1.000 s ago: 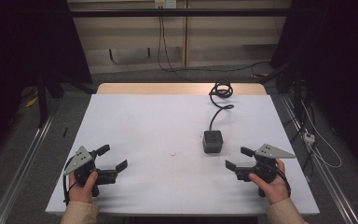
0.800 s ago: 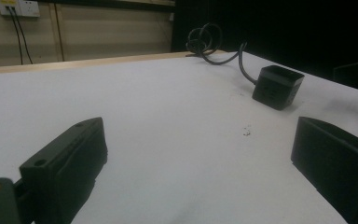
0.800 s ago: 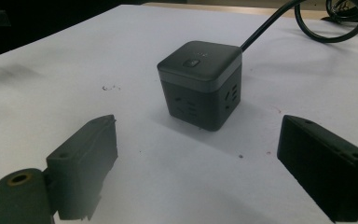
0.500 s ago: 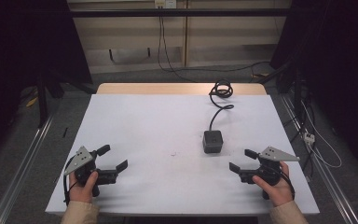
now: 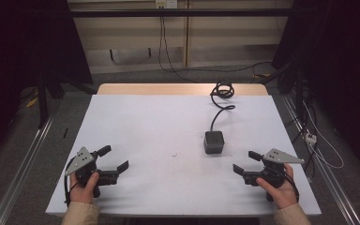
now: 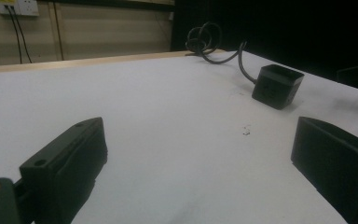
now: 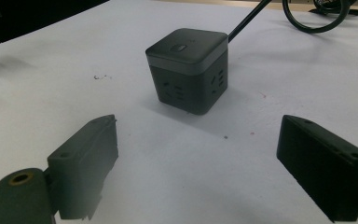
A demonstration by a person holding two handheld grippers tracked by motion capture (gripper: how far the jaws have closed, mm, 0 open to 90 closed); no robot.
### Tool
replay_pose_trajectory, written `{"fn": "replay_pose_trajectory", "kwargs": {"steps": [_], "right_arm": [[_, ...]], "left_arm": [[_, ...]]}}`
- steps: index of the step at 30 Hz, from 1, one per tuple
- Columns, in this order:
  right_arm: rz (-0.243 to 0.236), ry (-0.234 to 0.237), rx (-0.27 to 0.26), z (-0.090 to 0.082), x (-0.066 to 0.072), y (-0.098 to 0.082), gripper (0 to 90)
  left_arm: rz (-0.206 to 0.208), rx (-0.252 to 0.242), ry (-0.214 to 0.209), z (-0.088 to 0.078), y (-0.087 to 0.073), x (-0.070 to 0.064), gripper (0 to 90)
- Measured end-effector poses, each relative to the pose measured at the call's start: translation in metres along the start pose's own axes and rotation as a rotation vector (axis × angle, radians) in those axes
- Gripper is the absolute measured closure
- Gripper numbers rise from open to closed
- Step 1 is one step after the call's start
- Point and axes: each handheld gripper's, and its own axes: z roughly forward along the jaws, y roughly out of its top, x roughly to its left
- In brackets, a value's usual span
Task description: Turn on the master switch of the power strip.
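Facing: the right gripper (image 5: 244, 166) points toward the dark grey cube-shaped plastic socket block (image 5: 214, 142); in the right gripper view that block (image 7: 188, 70) sits ahead, centred between the two black jaws
Cube's place: on the white table (image 5: 145, 126), right of its middle; standing flat, button face up; touching neither gripper
Nearer hand: the right one; the left gripper (image 5: 113, 159) rests near the front left edge, well apart from the cube, which shows far off to the right in its own view (image 6: 277, 85)
Jaws: both pairs spread wide, holding nothing
Cube's tail: a black round cable (image 5: 219, 115) runs from its far side to a coil at the table's back edge; so the near faces look free
Judgement: a short straight advance of the right gripper should bracket the cube; the cable side is best left alone
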Motion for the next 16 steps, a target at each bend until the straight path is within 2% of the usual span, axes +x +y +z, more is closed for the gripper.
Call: {"fn": "replay_pose_trajectory", "kwargs": {"steps": [16], "right_arm": [[-0.002, -0.006, 0.0, -0.0034, -0.001, -0.0017, 12.1]], "left_arm": [[0.003, 0.001, -0.005, 0.0036, 0.0, -0.0006, 3.0]]}}
